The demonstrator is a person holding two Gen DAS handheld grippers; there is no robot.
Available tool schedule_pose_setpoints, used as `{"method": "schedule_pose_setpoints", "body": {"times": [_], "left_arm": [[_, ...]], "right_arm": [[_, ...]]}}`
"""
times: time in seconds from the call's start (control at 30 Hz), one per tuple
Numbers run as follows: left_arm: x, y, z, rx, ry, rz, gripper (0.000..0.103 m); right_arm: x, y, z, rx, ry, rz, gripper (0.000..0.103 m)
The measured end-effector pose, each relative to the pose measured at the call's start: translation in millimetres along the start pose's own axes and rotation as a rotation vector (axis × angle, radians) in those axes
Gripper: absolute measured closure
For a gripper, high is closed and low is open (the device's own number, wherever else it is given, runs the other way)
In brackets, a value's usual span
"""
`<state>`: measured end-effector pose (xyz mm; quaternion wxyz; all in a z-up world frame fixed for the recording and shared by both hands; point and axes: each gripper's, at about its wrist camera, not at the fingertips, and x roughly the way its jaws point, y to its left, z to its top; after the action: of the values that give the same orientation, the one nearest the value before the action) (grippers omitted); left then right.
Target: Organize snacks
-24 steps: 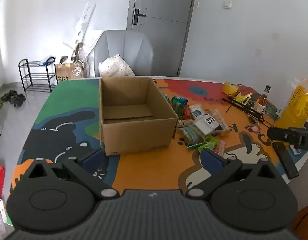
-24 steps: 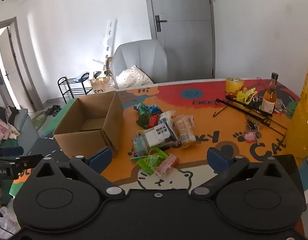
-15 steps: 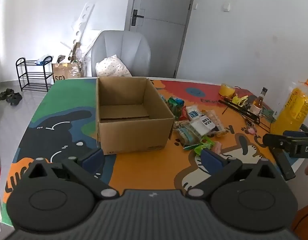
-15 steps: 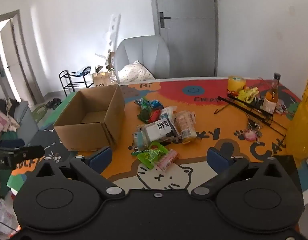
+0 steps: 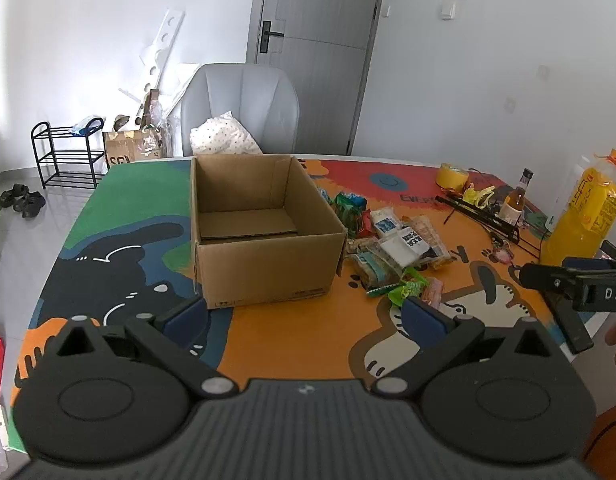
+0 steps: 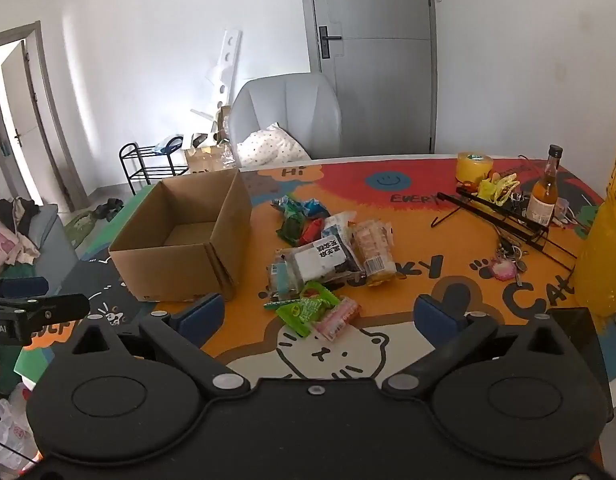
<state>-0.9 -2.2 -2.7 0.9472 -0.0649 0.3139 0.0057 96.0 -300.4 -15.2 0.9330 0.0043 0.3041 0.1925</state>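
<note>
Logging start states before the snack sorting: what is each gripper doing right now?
Left gripper: open, fingers wide, holding nothing.
Right gripper: open, fingers wide, holding nothing.

Home room: shoe rack [image 5: 68,155], cushioned armchair [image 5: 240,110], cartoon-print table [image 5: 268,332]

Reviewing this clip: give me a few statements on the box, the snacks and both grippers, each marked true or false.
1. The open brown cardboard box has snacks in it. False: it is empty.
2. The pile of wrapped snacks lies on the table beside the box. True.
3. The left gripper holds a packet. False: its jaws are open with nothing between them.
4. The right gripper is open. True.
5. The green snack packet lies nearest the right gripper. True.
</note>
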Motion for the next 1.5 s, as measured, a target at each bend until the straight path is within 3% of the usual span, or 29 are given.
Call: {"method": "schedule_pose_setpoints", "body": {"times": [1.5], "left_arm": [[-12, -6, -2, 0.035, -0.019, -0.005, 0.000]], "right_arm": [[-9, 4, 3, 0.007, -0.006, 0.014, 0.000]]}}
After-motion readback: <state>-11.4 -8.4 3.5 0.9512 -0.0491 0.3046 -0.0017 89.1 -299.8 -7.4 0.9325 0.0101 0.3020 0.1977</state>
